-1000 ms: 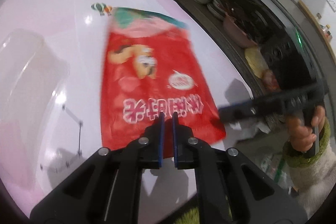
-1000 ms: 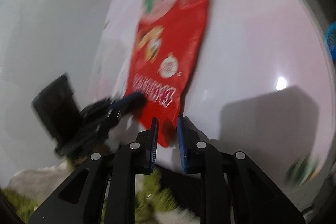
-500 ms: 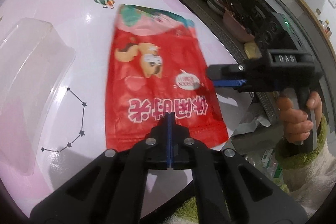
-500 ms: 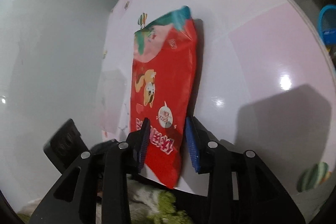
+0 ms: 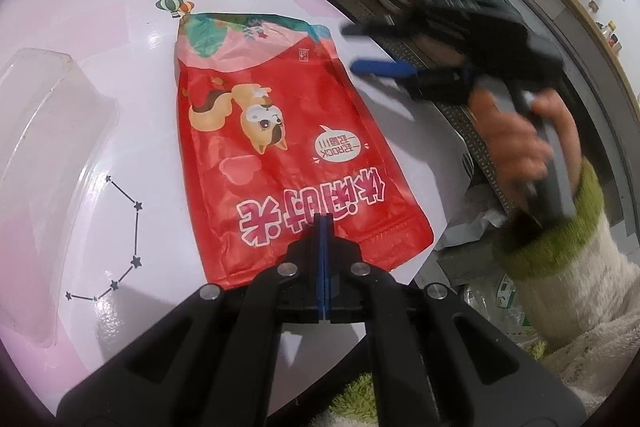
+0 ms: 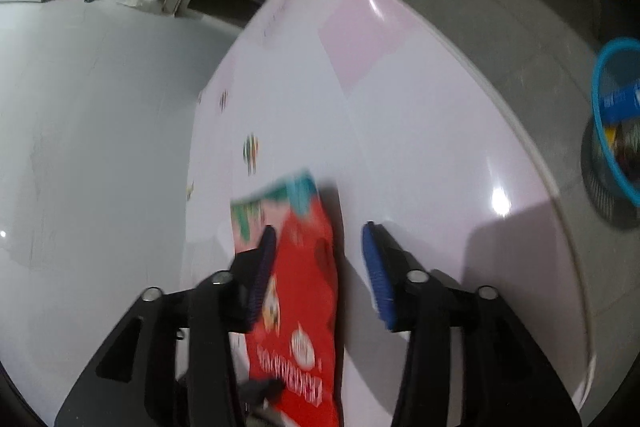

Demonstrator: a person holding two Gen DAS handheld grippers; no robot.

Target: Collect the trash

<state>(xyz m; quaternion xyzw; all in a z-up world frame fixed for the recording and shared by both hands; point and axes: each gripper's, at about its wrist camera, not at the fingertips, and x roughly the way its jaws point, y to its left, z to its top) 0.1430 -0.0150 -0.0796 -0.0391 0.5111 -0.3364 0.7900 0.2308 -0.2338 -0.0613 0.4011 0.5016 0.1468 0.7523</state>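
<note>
1. The left gripper (image 5: 323, 227) has its fingers clamped on the near edge of the red snack bag (image 5: 280, 163), which lies flat on the surface (image 5: 120, 155).
2. The right gripper (image 6: 320, 267) hovers with its fingers wide apart, the bag's far end between them.

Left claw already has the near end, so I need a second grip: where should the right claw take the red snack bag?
Take the red snack bag by its long right edge, coming in low from the right. It lies flat on the table, so only an edge fits between the fingers. The left claw pins the sealed near end; the open right claw straddles that edge.
</note>
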